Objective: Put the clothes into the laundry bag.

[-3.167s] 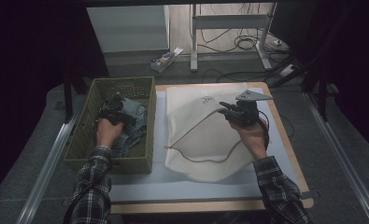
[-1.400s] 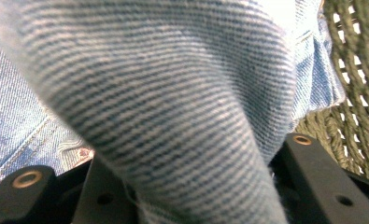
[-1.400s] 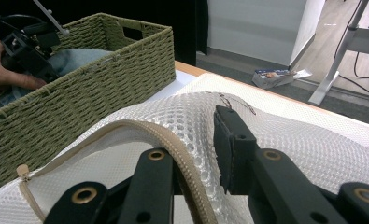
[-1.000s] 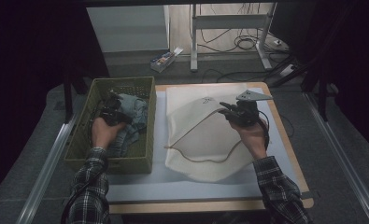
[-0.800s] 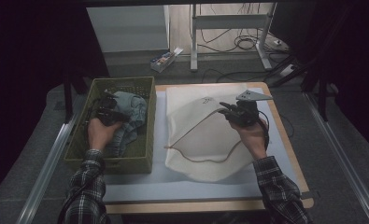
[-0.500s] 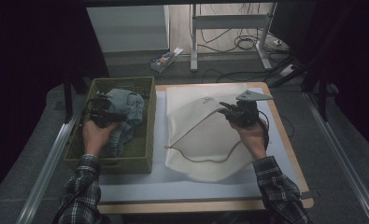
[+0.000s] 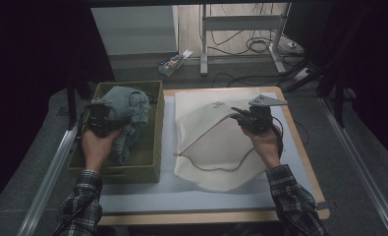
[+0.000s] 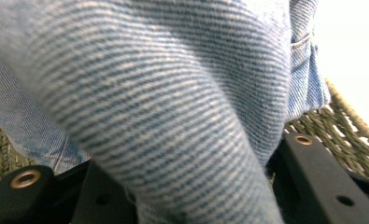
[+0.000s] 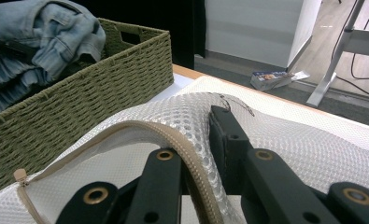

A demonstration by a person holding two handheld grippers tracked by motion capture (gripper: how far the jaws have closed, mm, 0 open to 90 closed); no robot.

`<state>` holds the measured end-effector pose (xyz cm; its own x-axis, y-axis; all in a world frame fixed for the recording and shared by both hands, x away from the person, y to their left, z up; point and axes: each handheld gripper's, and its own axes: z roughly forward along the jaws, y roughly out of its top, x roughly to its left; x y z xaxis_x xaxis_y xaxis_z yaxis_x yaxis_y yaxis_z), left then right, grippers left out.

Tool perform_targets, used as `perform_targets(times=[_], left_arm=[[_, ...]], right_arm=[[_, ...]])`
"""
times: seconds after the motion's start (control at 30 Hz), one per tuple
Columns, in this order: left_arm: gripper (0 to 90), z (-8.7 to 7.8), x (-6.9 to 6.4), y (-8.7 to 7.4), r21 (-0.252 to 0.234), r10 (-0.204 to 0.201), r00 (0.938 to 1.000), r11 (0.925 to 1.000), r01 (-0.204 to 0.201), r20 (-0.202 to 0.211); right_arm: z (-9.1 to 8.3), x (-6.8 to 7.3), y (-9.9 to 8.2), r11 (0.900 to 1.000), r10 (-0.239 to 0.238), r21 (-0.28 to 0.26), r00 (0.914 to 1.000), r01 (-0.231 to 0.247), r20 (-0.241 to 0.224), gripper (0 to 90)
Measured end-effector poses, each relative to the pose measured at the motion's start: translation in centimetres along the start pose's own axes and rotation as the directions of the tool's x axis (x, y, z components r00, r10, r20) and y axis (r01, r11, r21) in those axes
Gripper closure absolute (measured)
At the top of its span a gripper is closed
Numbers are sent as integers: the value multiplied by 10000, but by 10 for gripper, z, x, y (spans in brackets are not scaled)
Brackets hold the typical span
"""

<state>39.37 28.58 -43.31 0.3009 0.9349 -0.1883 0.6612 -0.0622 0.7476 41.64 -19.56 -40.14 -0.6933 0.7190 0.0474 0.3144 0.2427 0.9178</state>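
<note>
Jeans point(image 7: 127, 105) have risen, seemingly clear of the basket point(image 7: 154, 147), clamped in the left gripper point(image 7: 103, 120), while the right gripper point(image 9: 198, 140) pinches the mesh bag's point(image 7: 216, 147) zipper edge.

the high view looks forward and down from above the person's side, taking in the whole table point(image 7: 132, 201). the left gripper view sits hard against denim jeans point(image 8: 163, 107) (close enough to blur), while the right gripper view looks low across the mesh laundry bag point(image 9: 285, 135) toward the woven basket point(image 9: 93, 98), which the high view shares.
</note>
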Motion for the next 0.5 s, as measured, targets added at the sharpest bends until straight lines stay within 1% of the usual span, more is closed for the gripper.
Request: perform_targets(times=[0.13, 0.2, 0.3, 0.43, 0.5], left_arm=[[552, -10, -2, -3, -378, 84, 10000, 9992, -82, 39], [552, -16, -3, -5, -663, 95, 9999, 9978, -91, 63], [552, -24, -3, -7, -1085, 109, 9998, 9941, -93, 146], [551, -33, -4, -10, -1485, 210, 9995, 9888, -175, 223], [551, -37, -4, -12, -1629, 371, 9990, 9861, -324, 260]], right_arm=[[1, 1, 0, 10000, -10, -6, 9999, 10, 110, 816], [1, 1, 0, 10000, -6, -15, 9999, 6, 134, 819], [1, 1, 0, 10000, -7, -18, 9999, 7, 140, 823], [1, 2, 0, 10000, -55, -28, 9999, 56, 144, 823], [0, 2, 1, 10000, -88, -17, 9998, 89, 150, 823]])
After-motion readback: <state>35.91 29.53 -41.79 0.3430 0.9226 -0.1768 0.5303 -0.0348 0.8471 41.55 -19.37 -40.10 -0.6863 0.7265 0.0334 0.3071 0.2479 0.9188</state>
